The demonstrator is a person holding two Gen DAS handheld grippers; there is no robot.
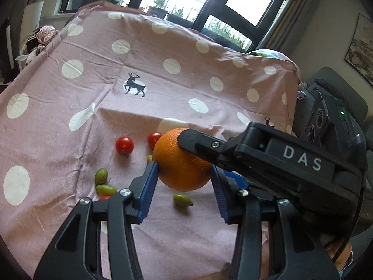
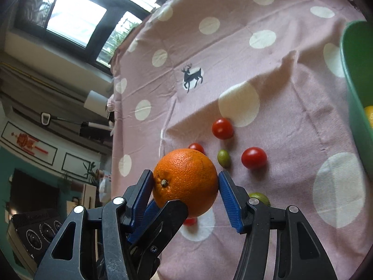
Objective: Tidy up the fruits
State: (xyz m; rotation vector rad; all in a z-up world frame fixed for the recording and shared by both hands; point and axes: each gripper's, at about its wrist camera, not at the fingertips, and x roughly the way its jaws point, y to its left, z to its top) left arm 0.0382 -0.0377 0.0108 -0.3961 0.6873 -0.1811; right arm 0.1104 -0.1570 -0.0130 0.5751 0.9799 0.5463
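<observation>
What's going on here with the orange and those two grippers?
Both hand-held grippers are on one orange above the spotted cloth. The right hand-held gripper has its pads against both sides; the left hand-held gripper also brackets it, looking like a handover. Tomatoes and olives lie on the cloth, with a green bowl at the right.

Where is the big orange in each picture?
Left wrist view: the orange is just below the middle, between the blue pads of the left tongs, with a finger of the right tongs pressing its upper right side.
Right wrist view: the orange is low centre, between the right tongs.
Shared landmark: the deer print on the pink cloth.
</observation>
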